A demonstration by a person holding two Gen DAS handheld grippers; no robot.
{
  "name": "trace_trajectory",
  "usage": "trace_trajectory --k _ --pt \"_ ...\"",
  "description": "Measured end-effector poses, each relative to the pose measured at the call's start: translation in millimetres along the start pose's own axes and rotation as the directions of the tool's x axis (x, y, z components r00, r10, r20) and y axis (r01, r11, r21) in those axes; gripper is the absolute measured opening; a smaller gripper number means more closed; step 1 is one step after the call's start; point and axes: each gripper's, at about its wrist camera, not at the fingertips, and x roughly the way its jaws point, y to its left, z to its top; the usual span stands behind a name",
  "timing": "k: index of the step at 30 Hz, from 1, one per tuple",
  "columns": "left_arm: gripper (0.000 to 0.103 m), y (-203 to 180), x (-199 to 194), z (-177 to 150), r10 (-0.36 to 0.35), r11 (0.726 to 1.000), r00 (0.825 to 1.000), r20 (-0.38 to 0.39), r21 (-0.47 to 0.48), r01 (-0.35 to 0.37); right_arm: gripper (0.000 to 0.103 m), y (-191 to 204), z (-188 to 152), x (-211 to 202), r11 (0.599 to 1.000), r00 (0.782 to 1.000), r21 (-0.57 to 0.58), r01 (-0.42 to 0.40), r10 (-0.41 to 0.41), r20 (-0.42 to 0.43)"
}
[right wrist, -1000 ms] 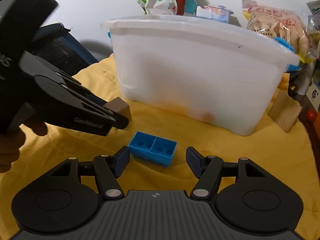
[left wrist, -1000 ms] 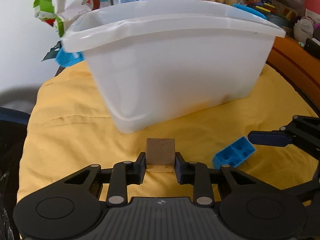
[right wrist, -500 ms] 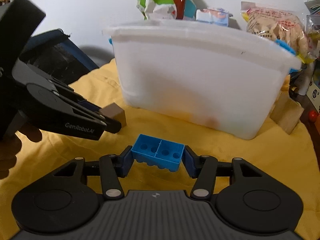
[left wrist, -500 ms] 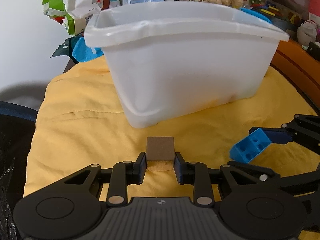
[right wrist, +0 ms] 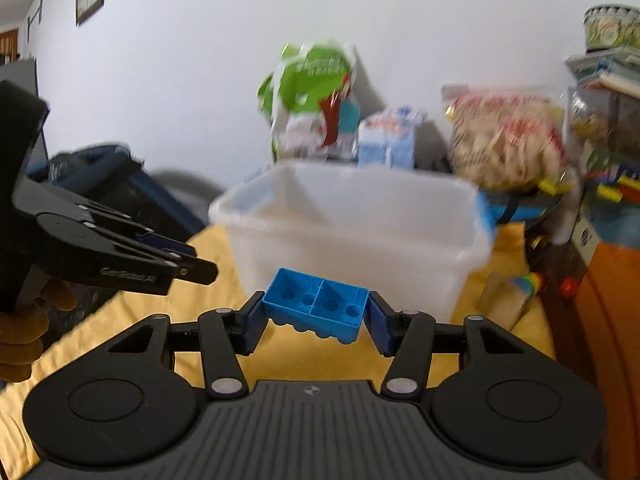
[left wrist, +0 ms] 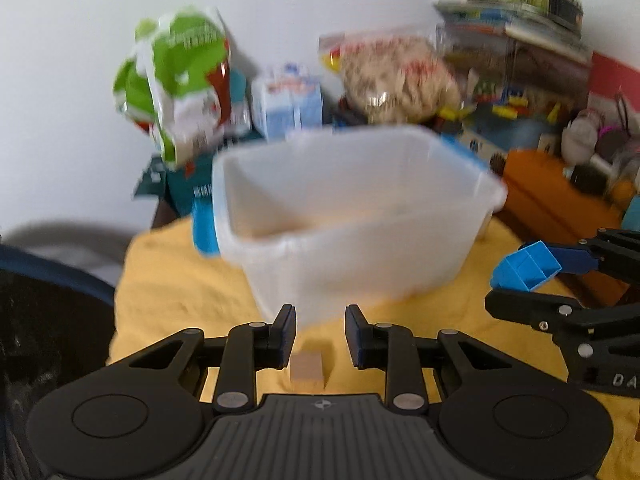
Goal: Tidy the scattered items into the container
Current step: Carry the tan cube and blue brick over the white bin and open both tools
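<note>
The white plastic container (left wrist: pixel 360 216) stands on the yellow cloth (left wrist: pixel 180 280), open side up; it also shows in the right wrist view (right wrist: pixel 352 224). My left gripper (left wrist: pixel 320 334) is raised with its jaws apart and empty. A small brown wooden block (left wrist: pixel 306 366) lies on the cloth below it. My right gripper (right wrist: pixel 316 316) is shut on a blue plastic brick (right wrist: pixel 316 308), held above the cloth in front of the container. The brick also shows at the right of the left wrist view (left wrist: pixel 526 268).
Snack bags (left wrist: pixel 180 80), a small carton (left wrist: pixel 288 100) and toy clutter (left wrist: pixel 520 92) stand behind the container. A wooden block (right wrist: pixel 504 296) lies to the container's right. An orange wooden edge (left wrist: pixel 560 200) is at the right. A dark chair (right wrist: pixel 100 176) is at the left.
My left gripper let go of the brown block and rose; the block now lies on the cloth. My right gripper lifted the blue brick off the cloth. Both views rose to show the container's inside.
</note>
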Motion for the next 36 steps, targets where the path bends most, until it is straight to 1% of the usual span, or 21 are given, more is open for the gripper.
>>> trace_trajectory --k 2,7,10,12,13,14,16,18,20,22,24,25,26,27,29,32,36 --pt "0.031 0.1 -4.6 15.3 0.001 1.000 1.000 0.021 0.003 -0.002 0.056 -5.4 15.1 -3.3 1.000 1.000 -0.001 0.009 -0.009 0.018" --pt "0.031 3.6 -12.3 47.1 0.031 0.999 0.997 0.070 0.015 -0.032 0.056 -20.1 50.4 3.2 1.000 0.998 0.001 0.031 -0.031 0.056" --pt "0.033 8.3 -14.5 50.3 0.018 1.000 0.997 0.071 0.019 -0.019 0.056 -27.1 63.1 4.6 0.999 0.996 -0.006 0.044 -0.043 0.082" --pt "0.043 7.2 -9.4 37.5 -0.005 1.000 0.999 0.050 0.018 0.004 0.056 -27.2 62.9 0.2 0.999 0.994 -0.007 0.041 -0.040 0.099" --pt "0.056 4.9 -3.6 25.3 -0.004 1.000 0.999 0.036 0.020 0.004 0.056 -27.1 60.7 -0.8 0.999 0.994 -0.009 0.039 -0.038 0.101" --pt "0.061 2.2 3.2 13.6 0.008 1.000 1.000 0.021 0.024 -0.009 0.056 -25.9 56.7 -0.5 0.999 0.995 -0.013 0.037 -0.035 0.097" --pt "0.060 -2.6 27.5 -11.9 0.029 0.999 0.999 -0.042 0.027 -0.028 0.056 -24.8 46.8 0.0 1.000 0.997 -0.010 0.029 -0.028 0.078" --pt "0.059 -4.3 52.1 -32.4 0.038 0.999 0.994 -0.103 0.020 -0.036 0.056 -22.9 34.6 0.4 1.000 0.998 -0.008 0.024 -0.023 0.054" --pt "0.058 -5.7 71.2 -47.0 0.040 0.999 0.989 -0.139 0.014 -0.038 0.056 -20.5 22.2 1.4 1.000 0.999 -0.011 0.021 -0.021 0.029" --pt "0.058 -7.3 85.3 -54.7 0.043 0.999 0.986 -0.161 0.017 -0.041 0.056 -20.0 13.5 1.1 1.000 1.000 -0.008 0.019 -0.019 0.010" --pt "0.057 -7.8 96.8 -57.8 0.049 0.999 0.984 -0.170 0.019 -0.046 0.056 -20.5 6.8 1.5 1.000 1.000 -0.001 0.019 -0.019 -0.004" --pt "0.049 -7.5 102.9 -58.4 0.050 0.999 0.983 -0.178 0.016 -0.048 0.056 -20.9 4.3 1.9 1.000 1.000 0.001 0.019 -0.019 -0.010" --pt "0.035 -6.0 108.4 -58.7 0.051 0.999 0.981 -0.189 0.009 -0.051 0.056 -21.0 2.0 2.3 1.000 1.000 0.003 0.020 -0.020 -0.015" --pt "0.033 -3.7 113.8 -58.9 0.053 0.999 0.978 -0.202 0.000 -0.054 0.056 -21.1 1.2 2.7 1.000 1.000 0.006 0.020 -0.020 -0.017" --pt "0.033 0.0 121.3 -60.0 0.049 0.998 0.975 -0.218 -0.017 -0.054 0.056 -21.3 0.0 2.4 1.000 1.000 0.012 0.021 -0.021 -0.018" --pt "0.032 -0.7 119.8 -59.8 0.051 0.999 0.977 -0.209 -0.009 -0.054 0.056 -20.5 -0.2 1.1 1.000 1.000 0.014 0.022 -0.022 -0.015" --pt "0.032 -1.2 105.0 -56.9 0.038 0.999 0.981 -0.189 -0.007 -0.040 0.056 -20.2 0.7 0.2 1.000 1.000 0.014 0.022 -0.022 -0.012"
